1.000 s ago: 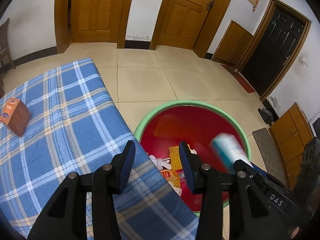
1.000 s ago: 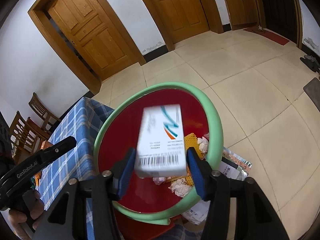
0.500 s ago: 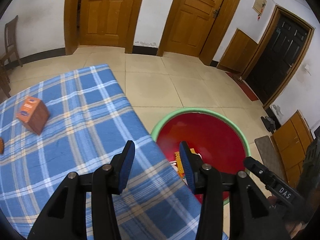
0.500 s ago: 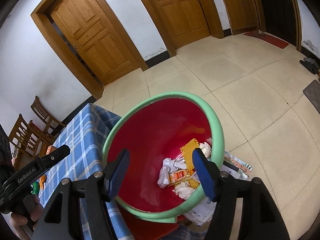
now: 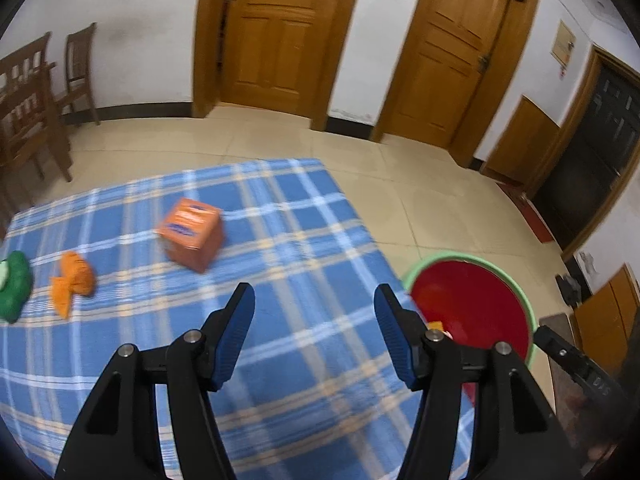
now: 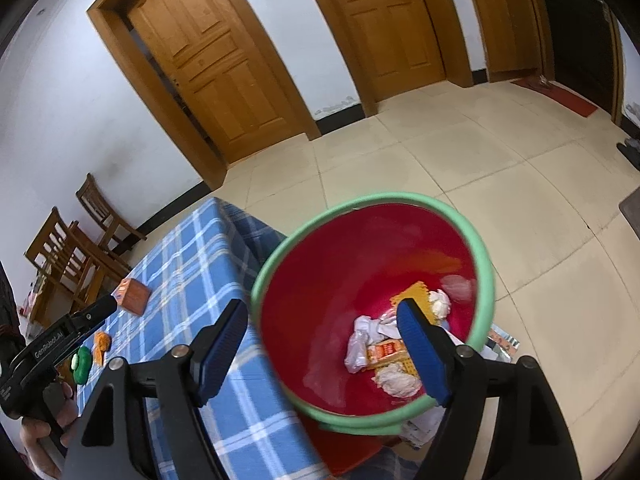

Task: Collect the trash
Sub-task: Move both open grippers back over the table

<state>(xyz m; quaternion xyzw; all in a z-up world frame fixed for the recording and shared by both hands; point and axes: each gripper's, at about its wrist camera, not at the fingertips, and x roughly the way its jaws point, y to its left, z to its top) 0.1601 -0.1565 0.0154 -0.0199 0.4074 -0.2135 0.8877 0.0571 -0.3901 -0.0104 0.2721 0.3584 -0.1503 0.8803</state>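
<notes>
The left tongs (image 5: 314,336) stood wide apart and held nothing, poised over the near part of the checked tablecloth (image 5: 280,240), pointing toward the far edge. The right tongs (image 6: 320,348) were likewise spread and bare, hanging above the red bin (image 6: 486,264) with the green rim, which sat on the floor just beside the table's right edge. Crumpled paper and wrappers (image 6: 380,344) already lay in the bin's bottom. On the cloth three pieces remained: an orange box (image 5: 191,233) toward the middle, an orange wrapper (image 5: 74,280) nearer the left edge, and a green object (image 5: 14,284) at the left edge itself (partly cut off by the frame). The likely step was a reach for the orange box by the left tongs. To do it well, the jaws should straddle two opposite flat faces, come down squarely, and close low on the box so it cannot pivot or slip on the soft cloth.
</notes>
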